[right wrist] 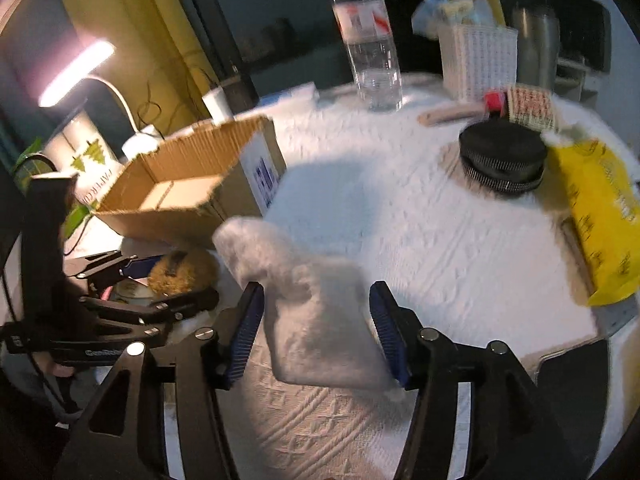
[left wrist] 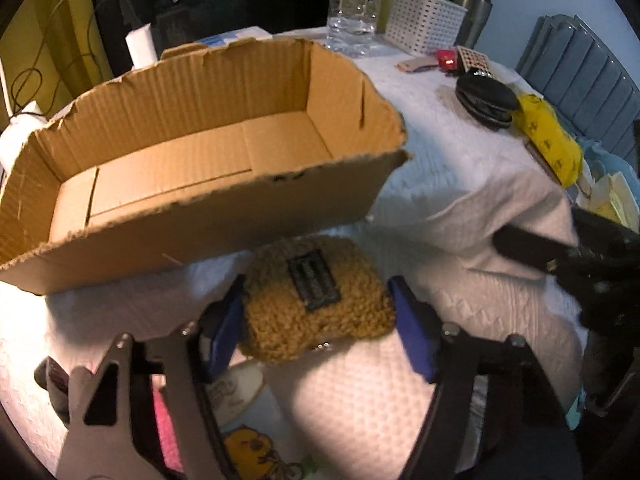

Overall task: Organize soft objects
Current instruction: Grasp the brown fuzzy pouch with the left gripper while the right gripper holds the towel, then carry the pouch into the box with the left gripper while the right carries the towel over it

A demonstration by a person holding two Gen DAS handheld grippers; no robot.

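Observation:
My left gripper (left wrist: 316,312) has its blue pads on both sides of a mustard knitted piece (left wrist: 316,304) with a black label, held just in front of the open cardboard box (left wrist: 200,152). The box is empty inside. My right gripper (right wrist: 316,328) holds a white fluffy sock-like cloth (right wrist: 316,312) between its blue pads, above the white tablecloth (right wrist: 440,240). The left gripper (right wrist: 152,280) with the mustard piece (right wrist: 180,272) shows at the left of the right wrist view, beside the box (right wrist: 192,184). The right gripper (left wrist: 560,256) shows at the right edge of the left wrist view.
A water bottle (right wrist: 368,40), a white lattice basket (right wrist: 476,60), a steel flask (right wrist: 536,44), a black round case (right wrist: 502,156) and a yellow packet (right wrist: 600,216) stand on the table behind and to the right. A lamp (right wrist: 76,72) shines at the left.

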